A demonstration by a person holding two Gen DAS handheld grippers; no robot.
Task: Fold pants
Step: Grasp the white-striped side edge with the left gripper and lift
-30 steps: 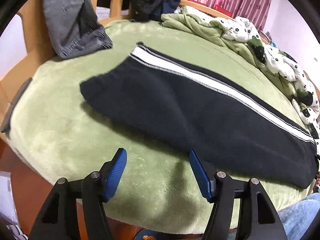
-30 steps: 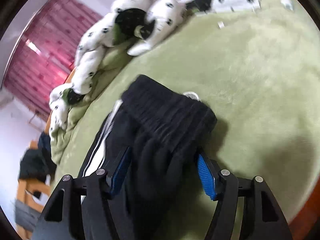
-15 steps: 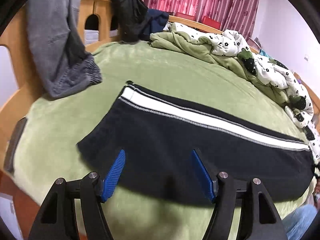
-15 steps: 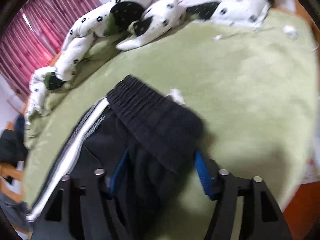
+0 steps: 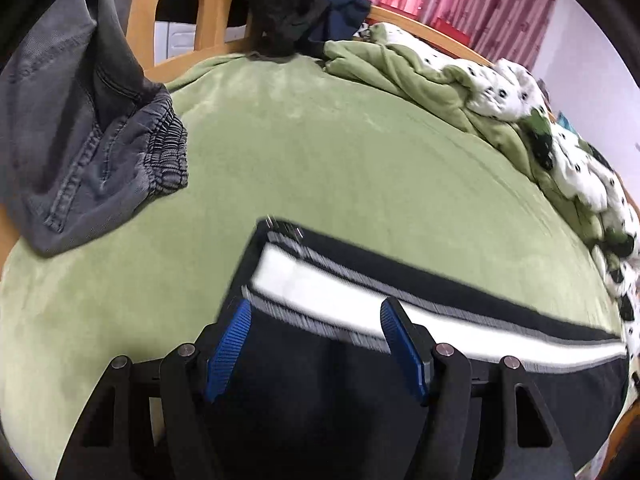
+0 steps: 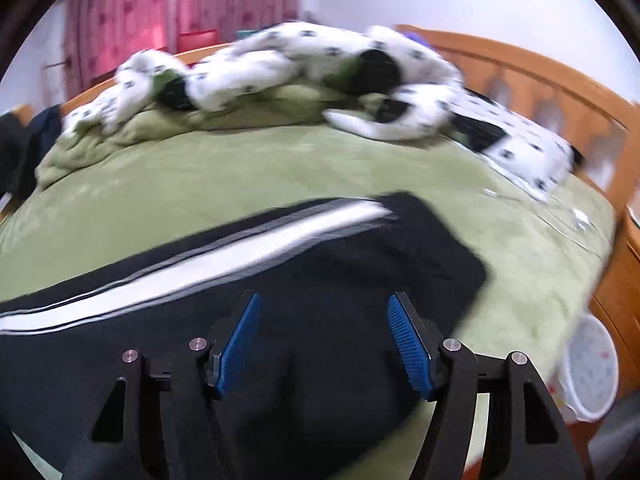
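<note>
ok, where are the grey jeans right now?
Left wrist view, upper left: the grey jeans hang over the wooden bed frame onto the green blanket.

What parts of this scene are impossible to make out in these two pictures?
- Black pants, left wrist view: near edge hidden behind the left gripper.
- Pants' waistband, right wrist view: motion-blurred, detail lost.
- Spotted blanket, right wrist view: blurred.
- Grey jeans, left wrist view: cut off by the frame edge.

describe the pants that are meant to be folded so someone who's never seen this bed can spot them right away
Start at the big green bed cover; the black pants lie flat along its near edge, under both open grippers. A broad white side stripe separates them from the grey jeans on the bed frame and the spotted duvet.
</note>
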